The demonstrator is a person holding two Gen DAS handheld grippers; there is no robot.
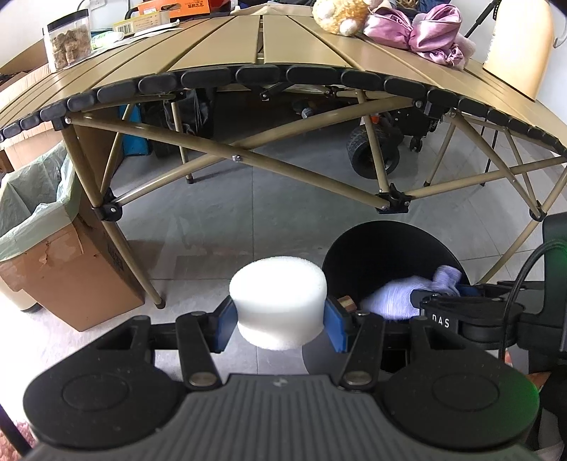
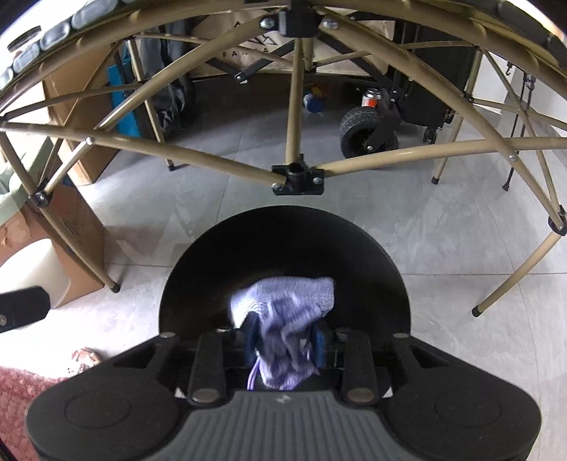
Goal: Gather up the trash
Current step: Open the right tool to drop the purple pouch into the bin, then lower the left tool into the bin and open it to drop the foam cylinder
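My left gripper (image 1: 280, 321) is shut on a white foam cylinder (image 1: 278, 301) and holds it above the floor, just left of a black round bin (image 1: 382, 248). My right gripper (image 2: 285, 342) is shut on a crumpled lavender cloth (image 2: 287, 305) and holds it over the open mouth of the black bin (image 2: 283, 241). The right gripper also shows in the left wrist view (image 1: 443, 299), reaching in from the right with the cloth (image 1: 393, 298).
A tan folding table (image 1: 265, 42) stands ahead, its crossed legs (image 2: 297, 177) just behind the bin. A cardboard box with a green liner (image 1: 53, 255) sits on the floor at left. A jar (image 1: 69, 39), a plush toy (image 1: 340, 14) and pink fabric (image 1: 425, 35) lie on the table.
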